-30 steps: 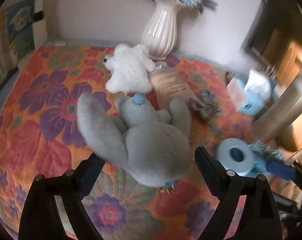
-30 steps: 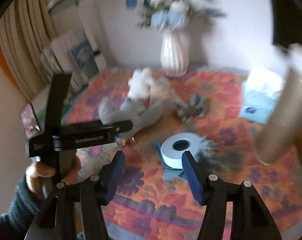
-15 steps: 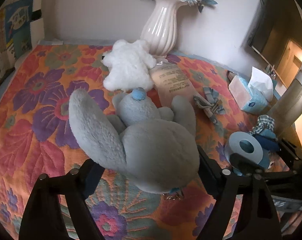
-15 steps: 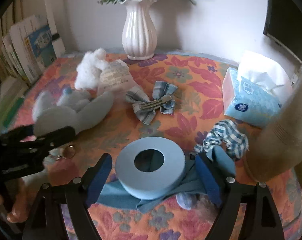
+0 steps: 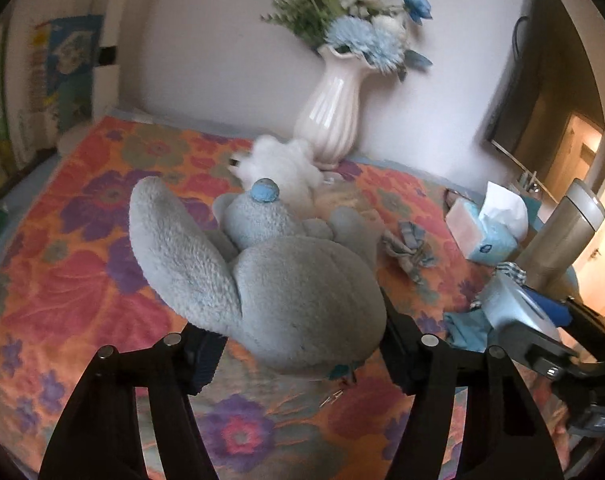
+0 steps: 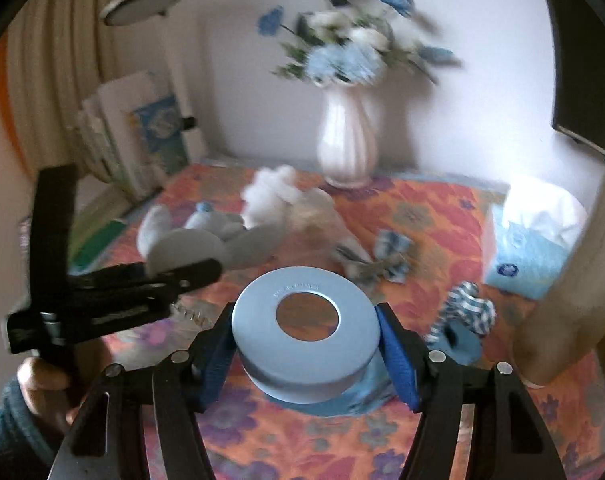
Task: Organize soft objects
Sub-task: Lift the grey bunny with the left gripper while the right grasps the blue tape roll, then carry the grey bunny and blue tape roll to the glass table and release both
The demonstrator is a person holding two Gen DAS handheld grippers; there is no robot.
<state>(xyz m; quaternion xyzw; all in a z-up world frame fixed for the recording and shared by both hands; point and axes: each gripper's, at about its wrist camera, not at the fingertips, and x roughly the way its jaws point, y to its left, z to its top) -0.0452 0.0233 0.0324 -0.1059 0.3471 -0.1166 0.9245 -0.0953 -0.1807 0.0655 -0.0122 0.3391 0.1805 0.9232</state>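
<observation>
My left gripper (image 5: 298, 350) is shut on a grey plush bunny (image 5: 278, 280) and holds it above the floral cloth (image 5: 62, 280). It also shows in the right wrist view (image 6: 190, 240). My right gripper (image 6: 306, 348) is shut on a pale blue ring-shaped tin (image 6: 306, 332), lifted off the blue cloth (image 6: 342, 400) beneath. A white plush (image 5: 278, 164) lies in front of the vase. A checked bow (image 6: 382, 258) and a checked scrunchie (image 6: 466, 312) lie on the cloth.
A white vase (image 5: 334, 116) with blue flowers stands at the back wall. A tissue box (image 6: 530, 248) and a tall beige cylinder (image 6: 574, 280) stand at the right. Books (image 6: 142, 136) lean at the back left.
My left gripper has lifted the bunny higher. My right gripper has closed on the blue tin and raised it off the blue cloth.
</observation>
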